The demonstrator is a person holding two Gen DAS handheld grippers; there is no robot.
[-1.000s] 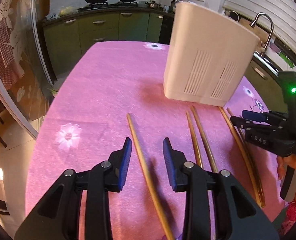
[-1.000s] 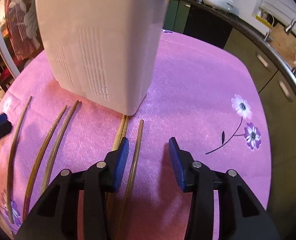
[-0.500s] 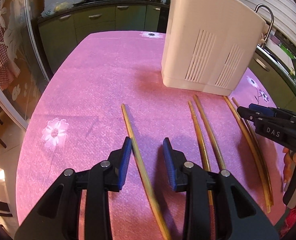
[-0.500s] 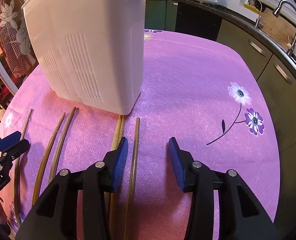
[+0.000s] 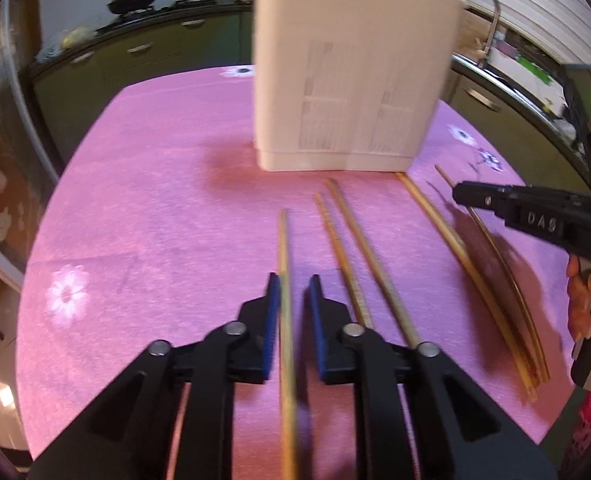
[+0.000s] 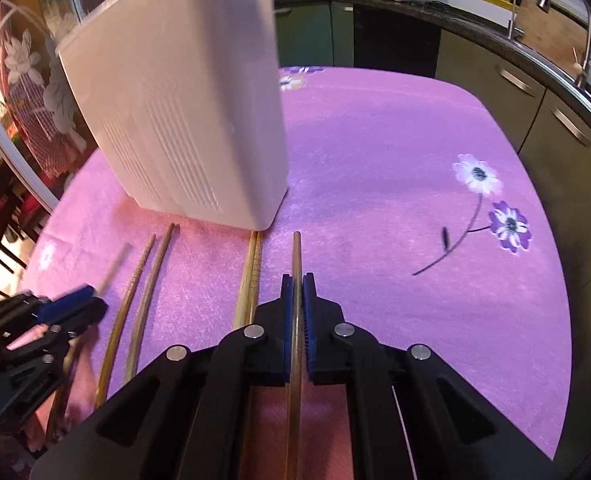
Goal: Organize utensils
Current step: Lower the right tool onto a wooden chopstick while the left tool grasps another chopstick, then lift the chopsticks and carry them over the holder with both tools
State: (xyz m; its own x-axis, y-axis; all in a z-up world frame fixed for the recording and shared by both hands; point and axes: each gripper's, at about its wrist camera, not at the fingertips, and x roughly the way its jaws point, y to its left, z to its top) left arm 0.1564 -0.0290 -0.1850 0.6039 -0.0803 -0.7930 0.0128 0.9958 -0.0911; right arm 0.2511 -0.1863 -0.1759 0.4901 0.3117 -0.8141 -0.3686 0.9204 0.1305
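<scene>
Right claw (image 6: 298,288) clenched on a chopstick (image 6: 296,256) near the white holder (image 6: 183,112); left claw (image 5: 293,292) released, straddling another chopstick (image 5: 282,248) before it.

Warm indoor light tinting the table (image 5: 143,208) pink, motion blur smearing the white holder (image 5: 351,80), fisheye bending edges, dark vignette framing corners

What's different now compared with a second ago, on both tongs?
The right tongs have closed on the rightmost chopstick, which they only straddled before. The left tongs have narrowed around the leftmost chopstick but still show a gap, so they have no firm grip yet. The white holder and the other chopsticks have stayed where they were on the pink cloth.
</scene>
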